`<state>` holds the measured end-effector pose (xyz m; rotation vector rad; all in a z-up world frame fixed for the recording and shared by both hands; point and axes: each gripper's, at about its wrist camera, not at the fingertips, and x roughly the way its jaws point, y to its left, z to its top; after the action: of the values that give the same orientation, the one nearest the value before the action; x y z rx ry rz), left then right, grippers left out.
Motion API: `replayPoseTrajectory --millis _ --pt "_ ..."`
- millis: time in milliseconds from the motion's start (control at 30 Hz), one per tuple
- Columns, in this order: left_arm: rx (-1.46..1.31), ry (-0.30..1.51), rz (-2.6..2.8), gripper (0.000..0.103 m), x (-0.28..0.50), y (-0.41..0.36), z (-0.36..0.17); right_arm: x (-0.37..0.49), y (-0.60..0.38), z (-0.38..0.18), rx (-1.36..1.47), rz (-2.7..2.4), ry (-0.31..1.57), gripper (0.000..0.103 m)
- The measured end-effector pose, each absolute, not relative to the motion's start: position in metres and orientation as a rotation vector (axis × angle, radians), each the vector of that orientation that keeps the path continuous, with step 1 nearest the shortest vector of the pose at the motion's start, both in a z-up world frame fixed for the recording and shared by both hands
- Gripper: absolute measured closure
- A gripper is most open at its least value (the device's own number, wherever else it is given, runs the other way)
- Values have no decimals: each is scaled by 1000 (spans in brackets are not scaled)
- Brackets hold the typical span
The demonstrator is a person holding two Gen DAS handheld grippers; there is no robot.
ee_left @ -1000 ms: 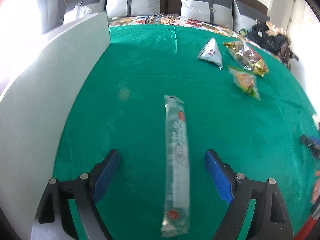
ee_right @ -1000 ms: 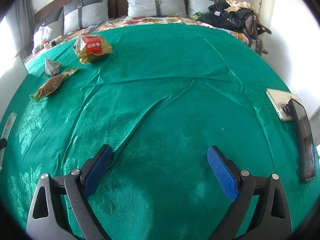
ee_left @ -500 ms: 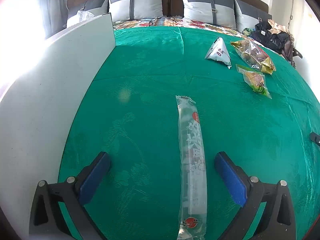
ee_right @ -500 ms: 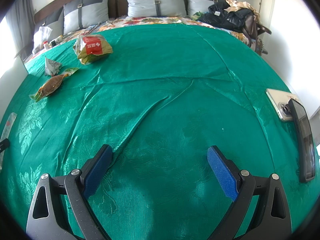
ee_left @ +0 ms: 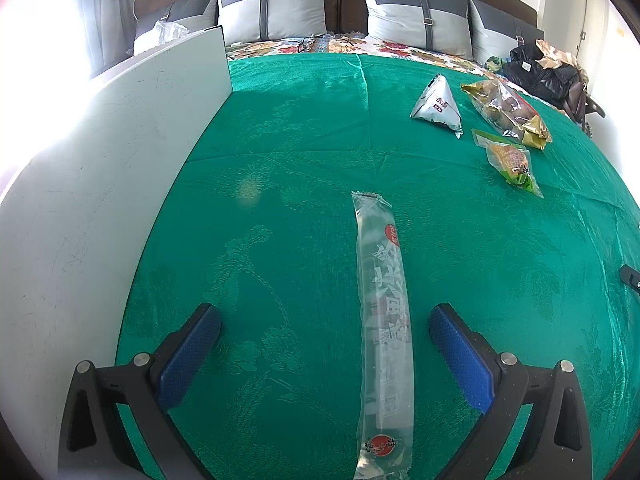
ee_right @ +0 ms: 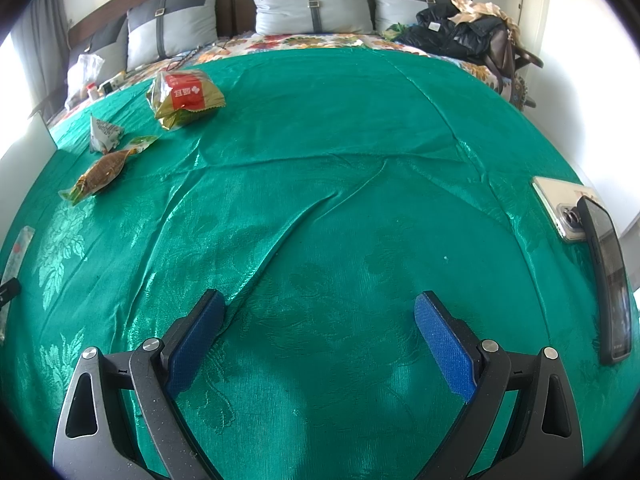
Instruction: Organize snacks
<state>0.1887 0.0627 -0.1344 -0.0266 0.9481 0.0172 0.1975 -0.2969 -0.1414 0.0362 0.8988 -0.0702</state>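
Note:
A long clear snack packet with red seals lies flat on the green cloth, running away from me. My left gripper stands open above it, its blue pads wide apart and clear of the packet. Farther right lie a silver triangular pack, a gold bag and a green-edged packet. In the right wrist view the gold and red bag, triangular pack and brown packet sit at far left. My right gripper is open over bare cloth.
A white board stands along the left edge of the cloth. Two phones lie at the right edge. Grey pillows and a pile of dark clothes sit at the head of the bed.
The left gripper's jaws have spread wider and the view has pulled back a little from the long packet, which lies where it was. The right gripper has not moved.

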Motion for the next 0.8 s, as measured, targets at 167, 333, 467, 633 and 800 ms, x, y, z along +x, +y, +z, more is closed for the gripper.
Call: replayPoseTrajectory --millis 167,333,467,633,800 --pt "-27 948 17 0 188 63 -135 199 -296 -141 40 -74 912 5" --pt "-28 947 20 0 189 64 -135 221 -263 -123 255 72 955 6" --pt "-28 947 20 0 189 64 -135 266 -199 -117 318 201 1008 7" --pt "-28 947 19 0 189 64 -135 321 -126 -119 216 178 1037 7" --pt "-28 947 19 0 189 64 -135 339 -104 -134 73 83 1078 12"
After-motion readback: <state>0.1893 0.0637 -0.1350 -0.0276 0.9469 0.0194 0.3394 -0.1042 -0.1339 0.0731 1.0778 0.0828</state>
